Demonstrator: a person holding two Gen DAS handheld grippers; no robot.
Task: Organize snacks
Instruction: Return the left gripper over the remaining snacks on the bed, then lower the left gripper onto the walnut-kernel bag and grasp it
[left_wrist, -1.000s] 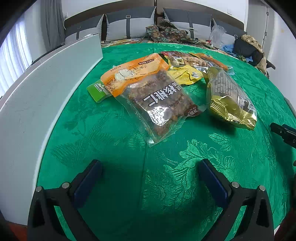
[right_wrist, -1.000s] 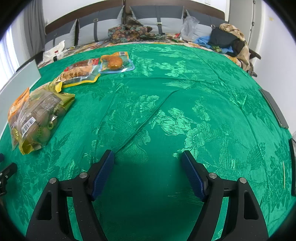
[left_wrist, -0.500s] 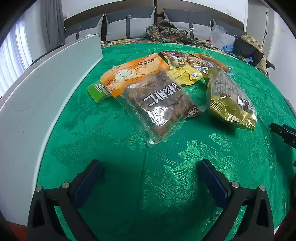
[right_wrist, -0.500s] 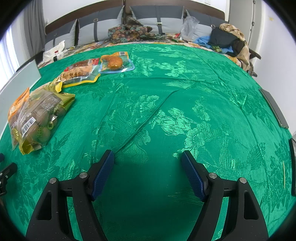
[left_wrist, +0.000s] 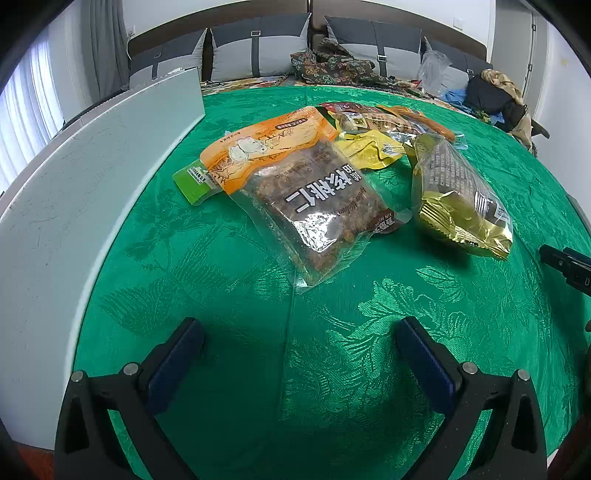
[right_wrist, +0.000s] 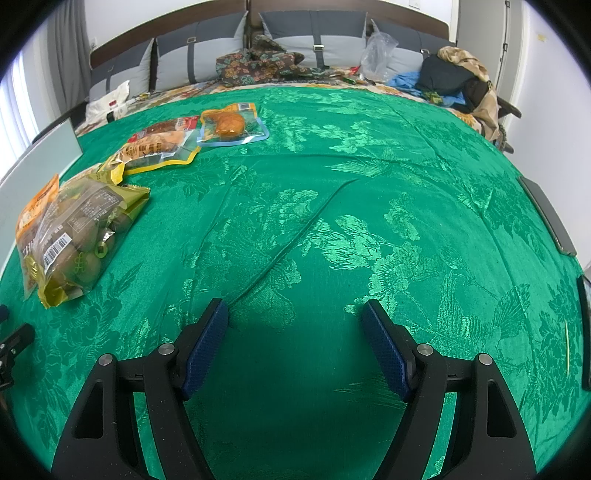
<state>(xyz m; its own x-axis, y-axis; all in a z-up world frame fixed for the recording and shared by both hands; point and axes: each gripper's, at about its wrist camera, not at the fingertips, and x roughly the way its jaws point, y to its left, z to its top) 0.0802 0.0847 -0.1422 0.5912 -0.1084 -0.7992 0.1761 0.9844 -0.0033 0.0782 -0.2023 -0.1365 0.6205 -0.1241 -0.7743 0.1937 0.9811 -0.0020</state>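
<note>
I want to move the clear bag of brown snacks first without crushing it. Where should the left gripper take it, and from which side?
Probably by the flat empty seal at the near corner of the clear bag, coming in low from the left gripper's side. That corner points toward the open gripper, lies thin on the green cloth, and no other packet covers it; the far end lies against the orange packet.

Bright daylight, sharp focus, fisheye-warped edges, dark corners

Before our left gripper the green tabletop is bare up to the clear nut bag. A white board closes the left side. The gold bag lies to the right. Before our right gripper the cloth lies open far ahead.
</note>
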